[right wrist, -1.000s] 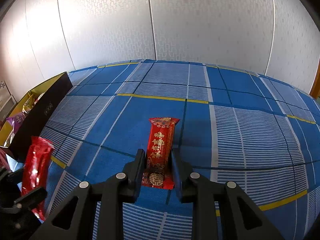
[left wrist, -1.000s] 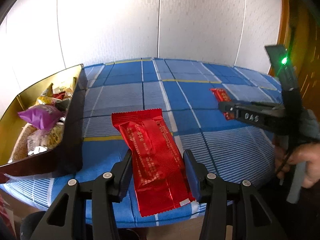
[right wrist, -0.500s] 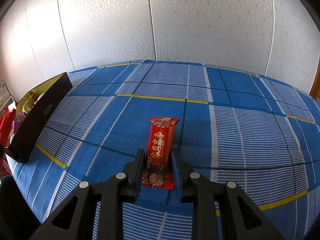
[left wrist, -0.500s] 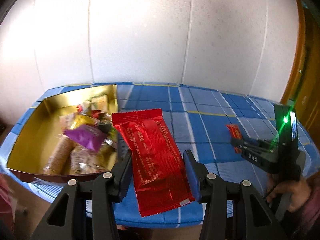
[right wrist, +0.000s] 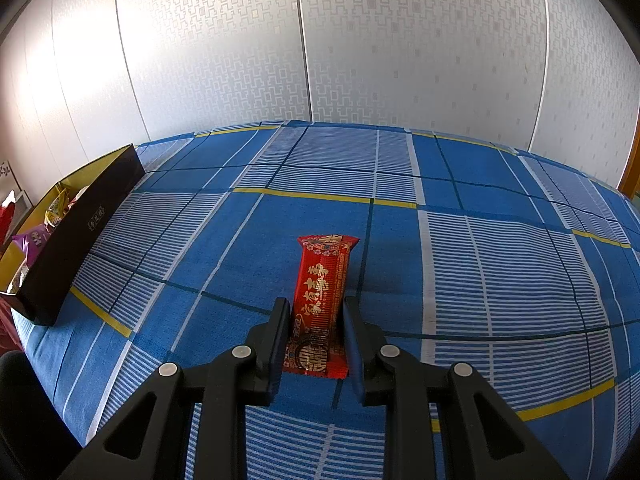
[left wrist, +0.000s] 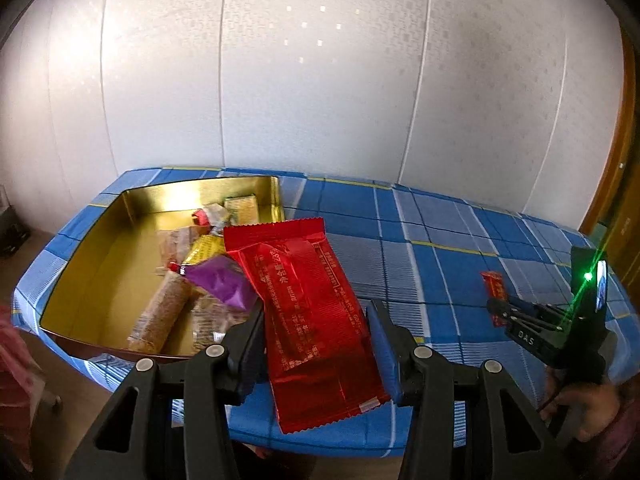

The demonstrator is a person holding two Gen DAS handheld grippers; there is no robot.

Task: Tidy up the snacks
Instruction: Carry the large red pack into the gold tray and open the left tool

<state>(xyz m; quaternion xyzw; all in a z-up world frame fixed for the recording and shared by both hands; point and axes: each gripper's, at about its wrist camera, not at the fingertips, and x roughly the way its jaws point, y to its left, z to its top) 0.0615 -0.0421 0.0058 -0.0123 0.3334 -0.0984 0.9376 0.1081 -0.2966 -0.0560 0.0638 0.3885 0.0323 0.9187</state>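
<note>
In the left wrist view, the left gripper (left wrist: 316,330) clamps a large, crinkly red foil packet (left wrist: 310,320), held in the air just right of a gold-lined tray (left wrist: 100,264) of wrapped snacks. In the right wrist view, the right gripper (right wrist: 316,330) pinches a slim red bar (right wrist: 322,296) lying on the blue checked tablecloth (right wrist: 500,280).

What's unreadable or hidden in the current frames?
- Left wrist view: the large red packet in the left claw covers part of the gold tray; snacks behind it are hidden.
- Left wrist view: print on the small red bar in the right claw is too small to read.
- Right wrist view: the tray's dark wall and the left edge cut off most of its contents.
- Right wrist view: the left claw is out of frame.
</note>
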